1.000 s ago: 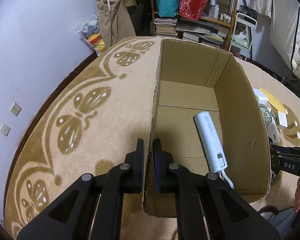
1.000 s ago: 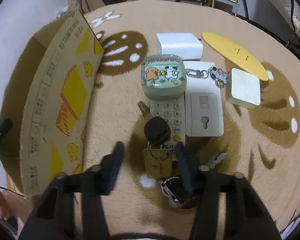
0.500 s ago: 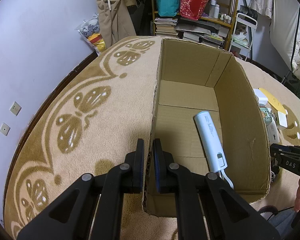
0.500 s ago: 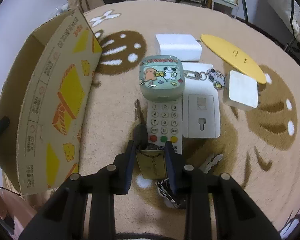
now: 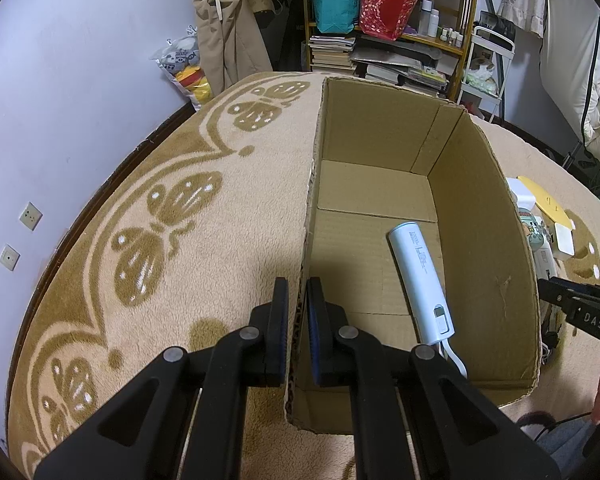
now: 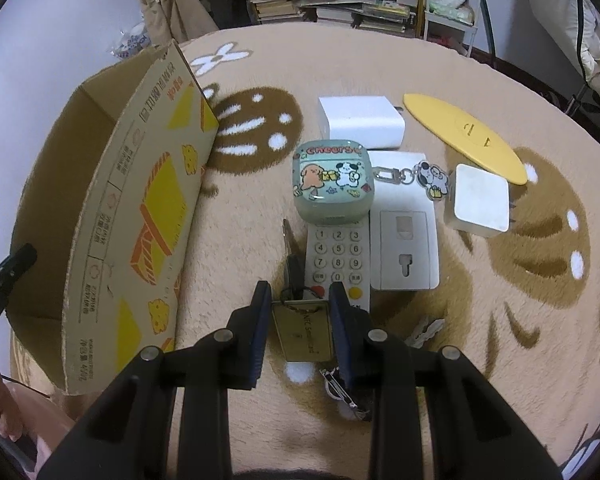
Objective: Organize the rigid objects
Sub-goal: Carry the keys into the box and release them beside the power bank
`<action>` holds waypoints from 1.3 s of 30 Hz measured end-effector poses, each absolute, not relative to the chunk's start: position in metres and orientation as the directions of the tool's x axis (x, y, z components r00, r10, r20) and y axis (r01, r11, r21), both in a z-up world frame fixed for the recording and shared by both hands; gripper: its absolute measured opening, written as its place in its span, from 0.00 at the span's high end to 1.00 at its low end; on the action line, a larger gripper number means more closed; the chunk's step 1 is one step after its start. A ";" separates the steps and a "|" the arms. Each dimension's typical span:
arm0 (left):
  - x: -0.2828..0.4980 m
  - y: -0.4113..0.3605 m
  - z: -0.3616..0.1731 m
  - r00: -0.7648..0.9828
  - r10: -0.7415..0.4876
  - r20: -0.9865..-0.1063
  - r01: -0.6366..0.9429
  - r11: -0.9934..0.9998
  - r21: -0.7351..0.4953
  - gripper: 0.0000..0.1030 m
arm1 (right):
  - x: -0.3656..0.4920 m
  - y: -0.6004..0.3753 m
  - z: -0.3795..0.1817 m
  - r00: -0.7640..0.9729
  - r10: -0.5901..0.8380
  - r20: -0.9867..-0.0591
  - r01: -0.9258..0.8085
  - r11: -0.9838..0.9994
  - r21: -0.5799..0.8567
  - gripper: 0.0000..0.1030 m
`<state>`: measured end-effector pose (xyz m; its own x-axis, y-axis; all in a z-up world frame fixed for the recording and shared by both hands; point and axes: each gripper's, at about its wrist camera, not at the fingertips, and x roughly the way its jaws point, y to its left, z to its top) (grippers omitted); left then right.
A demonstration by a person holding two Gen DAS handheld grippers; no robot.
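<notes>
My left gripper (image 5: pixel 297 300) is shut on the left wall of the open cardboard box (image 5: pixel 488 248). A white cylindrical power bank (image 5: pixel 420 276) lies inside the box. My right gripper (image 6: pixel 300 300) is shut on the brass key tag (image 6: pixel 303 332) of a key bunch, whose black-headed key (image 6: pixel 293 268) lies ahead on the carpet. Just beyond lie a white remote (image 6: pixel 338 256), a green cartoon case (image 6: pixel 332 182), a white socket plate (image 6: pixel 404 248), a white charger (image 6: pixel 362 122), a white cube (image 6: pixel 480 204) and a yellow oval disc (image 6: pixel 466 136). The box (image 6: pixel 112 216) stands to the left.
A beige patterned carpet (image 5: pixel 160 216) covers the floor. A wall (image 5: pixel 60 80) runs on the left, and shelves with books and bags (image 5: pixel 380 32) stand at the back. My right gripper's side shows beyond the box (image 5: pixel 580 308).
My right gripper has closed from wide open onto the brass key tag and drawn the keys slightly toward me. My left gripper has not moved.
</notes>
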<state>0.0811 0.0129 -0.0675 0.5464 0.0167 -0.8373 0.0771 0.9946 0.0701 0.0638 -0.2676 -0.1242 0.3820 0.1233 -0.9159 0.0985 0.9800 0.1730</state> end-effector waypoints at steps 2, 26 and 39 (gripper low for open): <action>0.081 0.013 -0.068 0.546 0.017 -0.838 0.077 0.995 0.070 0.92 | 0.064 -0.267 -0.119 0.400 0.130 -0.907 0.093 0.979 0.182 0.70; 0.081 0.013 -0.068 0.545 0.017 -0.838 0.077 0.995 0.070 0.92 | 0.081 -0.213 -0.003 0.609 0.203 -0.767 -0.105 0.979 0.175 0.70; 0.081 0.013 -0.069 0.548 0.022 -0.836 0.079 0.994 0.077 0.92 | 0.101 -0.161 -0.016 0.553 0.264 -0.790 -0.186 0.964 0.192 0.70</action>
<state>0.0807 0.0127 -0.0691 0.5479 0.0216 -0.8363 0.0786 0.9939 0.0772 0.1009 -0.1606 -0.0158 0.5527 0.2642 -0.7904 -0.1857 0.9636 0.1923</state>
